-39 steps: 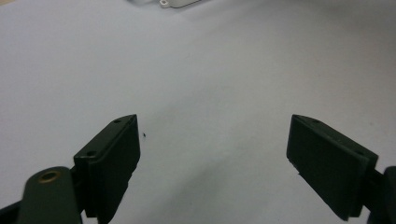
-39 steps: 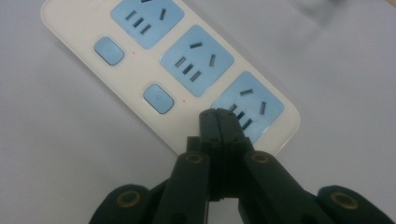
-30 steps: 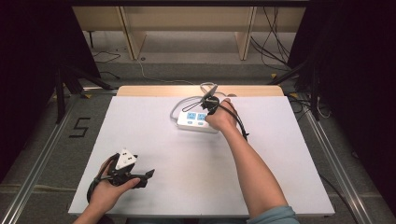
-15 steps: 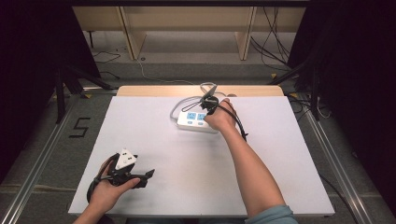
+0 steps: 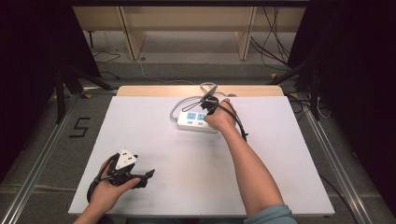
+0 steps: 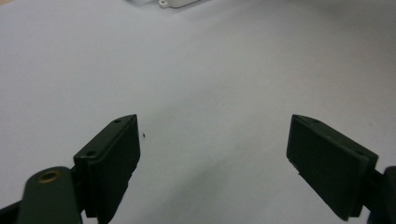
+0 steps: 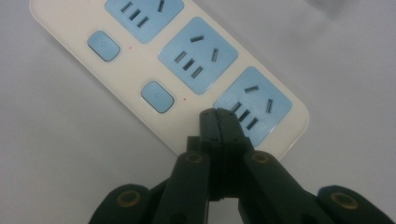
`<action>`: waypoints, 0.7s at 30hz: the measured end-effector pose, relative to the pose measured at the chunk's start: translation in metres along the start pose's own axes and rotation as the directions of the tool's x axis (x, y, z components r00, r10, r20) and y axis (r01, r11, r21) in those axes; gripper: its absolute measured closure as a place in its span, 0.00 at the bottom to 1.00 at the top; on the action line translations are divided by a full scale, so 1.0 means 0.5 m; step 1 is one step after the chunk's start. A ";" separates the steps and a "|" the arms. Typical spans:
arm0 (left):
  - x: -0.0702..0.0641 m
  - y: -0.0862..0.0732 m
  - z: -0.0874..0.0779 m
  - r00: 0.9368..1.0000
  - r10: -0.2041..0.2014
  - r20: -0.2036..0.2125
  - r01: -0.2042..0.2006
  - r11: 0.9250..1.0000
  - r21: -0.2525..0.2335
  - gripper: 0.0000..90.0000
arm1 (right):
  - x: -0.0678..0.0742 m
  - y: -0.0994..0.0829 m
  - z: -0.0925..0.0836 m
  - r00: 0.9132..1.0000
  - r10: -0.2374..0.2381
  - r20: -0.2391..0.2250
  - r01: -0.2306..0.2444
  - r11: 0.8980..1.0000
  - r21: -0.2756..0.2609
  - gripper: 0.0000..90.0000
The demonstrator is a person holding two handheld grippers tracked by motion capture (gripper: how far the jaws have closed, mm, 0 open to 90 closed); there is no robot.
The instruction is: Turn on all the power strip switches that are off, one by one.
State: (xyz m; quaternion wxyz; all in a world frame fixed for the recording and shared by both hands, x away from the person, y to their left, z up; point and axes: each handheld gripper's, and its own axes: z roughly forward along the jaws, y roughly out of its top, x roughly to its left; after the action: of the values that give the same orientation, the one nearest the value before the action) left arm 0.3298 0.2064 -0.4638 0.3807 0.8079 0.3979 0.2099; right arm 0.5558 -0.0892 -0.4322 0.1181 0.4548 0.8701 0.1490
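We see the power strip (image 5: 197,121) at the far middle of the white table (image 5: 280,154), its cord looping behind it. Our right gripper (image 7: 217,112) has its jaws pressed together, tips over the strip beside 1 blue switch (image 7: 157,96). Our left gripper (image 6: 212,158) rests near the front left corner, jaws wide, holding nothing.

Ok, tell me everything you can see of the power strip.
The power strip is a flat, cream-white plastic bar with rounded corners, lying face up on the white table near its far edge. Three light-blue socket panels show, and two blue buttons with small red dots beside them. A pale cable loops from one end. The shut right gripper sits over the end socket's edge, where a third button would be.
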 end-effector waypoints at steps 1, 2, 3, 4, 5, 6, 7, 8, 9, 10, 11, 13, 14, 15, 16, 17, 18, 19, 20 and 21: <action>0.000 0.000 0.000 1.000 0.000 0.000 0.000 1.000 0.000 0.19 | 0.000 0.000 0.000 1.000 0.000 0.000 0.000 1.000 0.002 1.00; 0.000 0.000 0.000 1.000 -0.001 0.000 0.001 1.000 0.000 0.19 | 0.000 0.000 0.000 1.000 0.001 0.000 -0.001 1.000 0.003 1.00; -0.001 0.000 0.000 1.000 -0.001 0.000 0.001 1.000 0.000 0.19 | 0.000 0.000 0.000 1.000 0.001 0.000 -0.001 1.000 0.003 1.00; -0.001 0.000 0.000 1.000 -0.001 0.000 0.001 1.000 0.000 0.19 | 0.000 0.000 0.000 1.000 0.001 0.000 -0.001 1.000 0.004 1.00; -0.001 0.000 0.000 1.000 -0.001 0.000 0.001 1.000 0.000 0.19 | -0.001 0.000 0.001 1.000 0.004 -0.003 -0.004 1.000 0.001 1.00; 0.000 0.000 0.000 1.000 -0.001 0.000 0.001 1.000 -0.001 0.19 | -0.001 0.000 0.001 1.000 0.003 -0.003 -0.003 1.000 0.001 1.00; 0.000 0.000 0.000 1.000 -0.001 0.000 0.001 1.000 0.000 0.19 | -0.001 0.000 0.001 1.000 0.003 -0.004 -0.003 1.000 0.001 1.00; 0.000 0.000 0.000 1.000 -0.001 0.000 0.001 1.000 0.000 0.19 | -0.001 0.000 0.001 1.000 0.003 -0.004 -0.003 1.000 0.001 1.00; 0.000 0.000 0.001 1.000 -0.001 0.000 0.001 1.000 0.000 0.19 | -0.001 0.000 0.001 1.000 0.003 -0.004 -0.003 1.000 0.002 1.00; -0.001 0.000 0.001 1.000 -0.001 0.001 0.001 1.000 0.000 0.19 | -0.001 0.000 0.001 1.000 0.003 -0.003 -0.003 1.000 0.003 1.00; -0.001 0.000 0.001 1.000 -0.001 0.001 0.001 1.000 0.001 0.19 | -0.001 -0.001 0.002 1.000 0.004 -0.004 -0.004 1.000 0.007 1.00; -0.001 0.000 0.001 1.000 0.000 0.001 0.000 1.000 0.001 0.19 | -0.001 -0.001 0.003 1.000 0.007 -0.008 -0.007 1.000 0.006 1.00; -0.001 0.000 0.001 1.000 0.000 0.001 0.000 1.000 0.001 0.19 | -0.001 0.000 0.003 1.000 0.006 -0.007 -0.006 1.000 0.007 1.00; -0.001 0.000 0.001 1.000 -0.001 0.002 0.001 1.000 0.000 0.19 | 0.000 0.000 0.003 1.000 0.005 -0.004 -0.005 1.000 0.008 1.00; -0.001 0.000 0.001 1.000 0.000 0.001 0.000 1.000 0.000 0.19 | 0.000 0.000 0.003 1.000 -0.002 -0.002 0.002 1.000 0.007 1.00; -0.001 0.000 0.000 1.000 -0.002 0.001 0.002 1.000 0.000 0.19 | 0.000 0.000 0.003 1.000 -0.003 -0.002 0.003 1.000 0.007 1.00; 0.000 0.000 0.001 1.000 -0.004 0.001 0.004 1.000 -0.002 0.19 | 0.000 0.000 0.003 1.000 -0.003 -0.002 0.003 1.000 0.006 1.00; 0.000 0.000 0.000 1.000 -0.004 0.002 0.005 1.000 -0.002 0.19 | 0.000 0.000 0.002 1.000 -0.002 -0.005 0.002 1.000 0.008 1.00; 0.001 0.000 0.000 1.000 -0.002 0.002 0.002 1.000 0.002 0.19 | 0.000 0.000 0.002 1.000 -0.002 -0.007 0.002 1.000 0.008 1.00; 0.002 0.000 -0.001 1.000 -0.003 0.002 0.003 1.000 0.002 0.19 | -0.001 -0.001 0.002 1.000 -0.004 -0.009 0.004 1.000 0.008 1.00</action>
State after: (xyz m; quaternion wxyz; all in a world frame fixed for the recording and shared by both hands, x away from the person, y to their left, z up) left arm 0.3300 0.2072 -0.4637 0.3807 0.8079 0.3988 0.2082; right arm 0.5562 -0.0897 -0.4331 0.1126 0.4526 0.8722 0.1476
